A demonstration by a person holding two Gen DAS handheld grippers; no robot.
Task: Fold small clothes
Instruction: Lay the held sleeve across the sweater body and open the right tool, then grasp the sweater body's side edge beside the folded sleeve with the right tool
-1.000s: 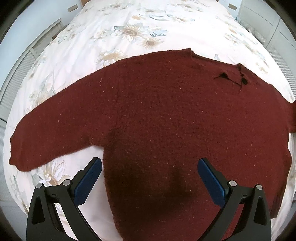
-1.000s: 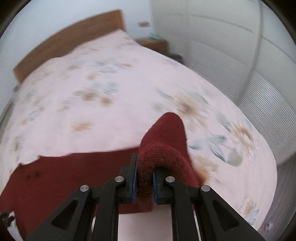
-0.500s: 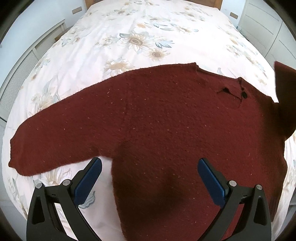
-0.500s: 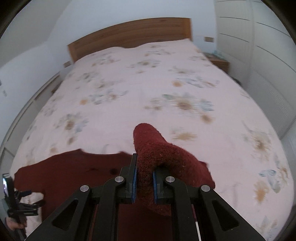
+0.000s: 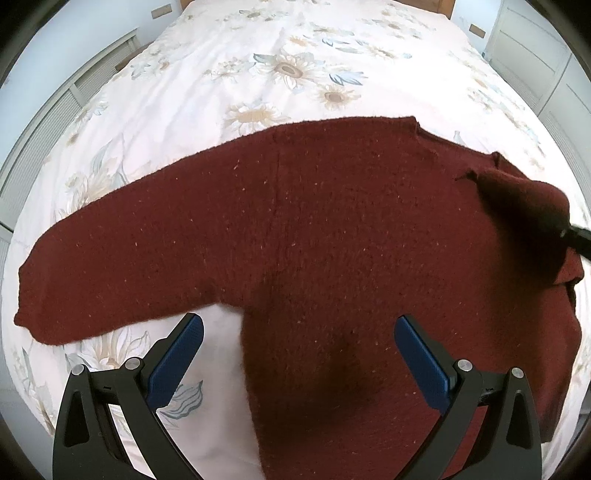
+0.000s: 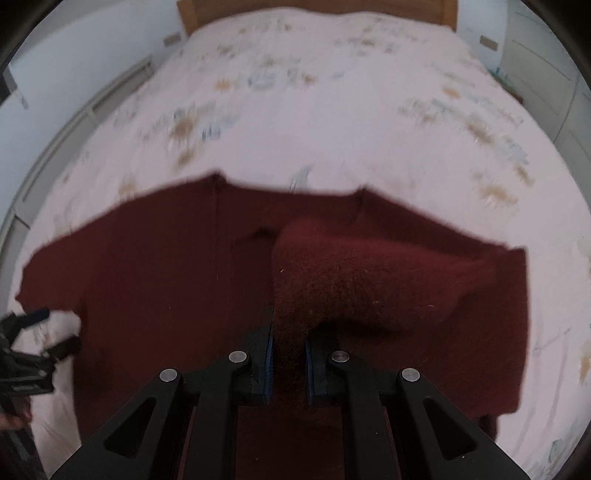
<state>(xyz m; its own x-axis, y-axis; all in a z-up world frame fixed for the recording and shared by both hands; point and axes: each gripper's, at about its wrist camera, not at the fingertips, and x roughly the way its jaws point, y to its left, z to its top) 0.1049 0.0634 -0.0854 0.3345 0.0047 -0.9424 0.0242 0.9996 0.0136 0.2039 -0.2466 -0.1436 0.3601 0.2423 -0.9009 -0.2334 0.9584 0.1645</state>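
Observation:
A dark red knit sweater [image 5: 314, 229] lies flat on the floral bedspread [image 5: 280, 66]; it also shows in the right wrist view [image 6: 155, 266]. Its left sleeve [image 5: 103, 266] stretches out flat to the left. My left gripper [image 5: 295, 354] is open and empty, hovering over the sweater's lower left side near the armpit. My right gripper [image 6: 289, 365] is shut on the right sleeve [image 6: 351, 280], which is lifted and folded inward over the sweater's body; the sleeve shows at the right edge of the left wrist view [image 5: 524, 214].
A wooden headboard [image 6: 317, 11] stands at the far end of the bed. White slatted wardrobe doors [image 5: 48, 122] run along the left side, more white doors [image 5: 554, 85] on the right. My left gripper appears at the left edge of the right wrist view [image 6: 33, 347].
My right gripper has carried the right sleeve from out beside the bed leftward over the sweater's body. My left gripper has stayed open and drifted slightly left and back.

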